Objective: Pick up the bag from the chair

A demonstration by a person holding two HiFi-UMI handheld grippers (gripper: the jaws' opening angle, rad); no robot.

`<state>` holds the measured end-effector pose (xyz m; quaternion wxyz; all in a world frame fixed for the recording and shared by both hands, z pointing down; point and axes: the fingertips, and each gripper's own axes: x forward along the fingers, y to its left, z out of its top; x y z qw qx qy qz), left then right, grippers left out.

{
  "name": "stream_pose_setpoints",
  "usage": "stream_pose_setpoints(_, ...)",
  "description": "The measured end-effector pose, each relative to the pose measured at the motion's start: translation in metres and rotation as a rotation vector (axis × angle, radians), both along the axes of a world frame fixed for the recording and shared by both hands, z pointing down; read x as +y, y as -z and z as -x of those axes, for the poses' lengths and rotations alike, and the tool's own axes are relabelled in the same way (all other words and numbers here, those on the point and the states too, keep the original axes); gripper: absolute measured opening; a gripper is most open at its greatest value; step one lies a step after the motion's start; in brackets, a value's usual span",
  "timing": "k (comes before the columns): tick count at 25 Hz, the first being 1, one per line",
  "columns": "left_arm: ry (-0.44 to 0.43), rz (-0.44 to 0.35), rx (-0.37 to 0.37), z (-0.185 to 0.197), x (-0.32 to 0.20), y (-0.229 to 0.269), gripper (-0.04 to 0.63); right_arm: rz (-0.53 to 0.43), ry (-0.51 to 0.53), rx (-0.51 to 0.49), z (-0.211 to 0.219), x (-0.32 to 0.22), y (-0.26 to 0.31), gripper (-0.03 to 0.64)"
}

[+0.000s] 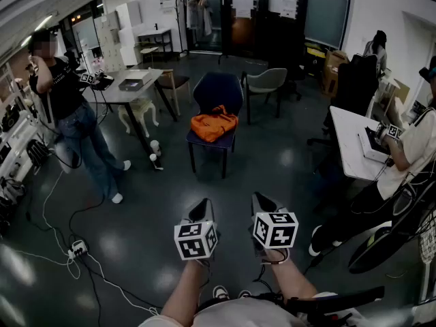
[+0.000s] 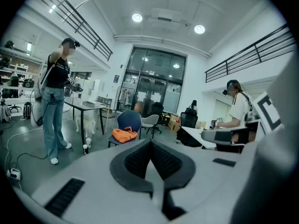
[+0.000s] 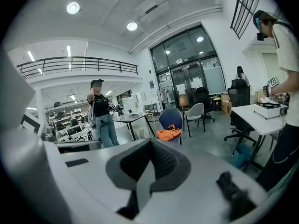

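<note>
An orange bag (image 1: pixel 214 124) lies crumpled on the seat of a dark blue chair (image 1: pixel 216 94) in the middle of the room. The same bag (image 2: pixel 124 134) (image 3: pixel 168 133) shows small and far off in both gripper views. My left gripper (image 1: pixel 202 208) and right gripper (image 1: pixel 261 204) are held side by side low in the head view, well short of the chair. Each has its jaws pressed together with nothing between them.
A person (image 1: pixel 75 107) stands at the left by a grey table (image 1: pixel 129 84). Two cups (image 1: pixel 154 152) sit on the floor beside the chair. A grey chair (image 1: pixel 267 82) stands behind it. A white desk (image 1: pixel 354 142) with a seated person (image 1: pixel 409 155) is at the right. Cables (image 1: pixel 75 251) trail on the floor at the left.
</note>
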<state>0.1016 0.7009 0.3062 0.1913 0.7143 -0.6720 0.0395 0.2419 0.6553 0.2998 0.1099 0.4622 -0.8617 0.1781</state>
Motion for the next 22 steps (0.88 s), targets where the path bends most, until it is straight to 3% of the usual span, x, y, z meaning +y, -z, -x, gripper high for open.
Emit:
stream_pose_setpoints(13, -0.003, -0.003, -0.003, 0.044, -0.007, -0.002, 0.012, 0.030, -0.001, -0.042, 0.041, -0.006, -0.008, 0.032)
stream_pose_setpoints(22, -0.023, 0.040, 0.014, 0.056, -0.008, -0.029, 0.012, 0.082, -0.040, -0.042, 0.044, -0.005, -0.034, 0.032)
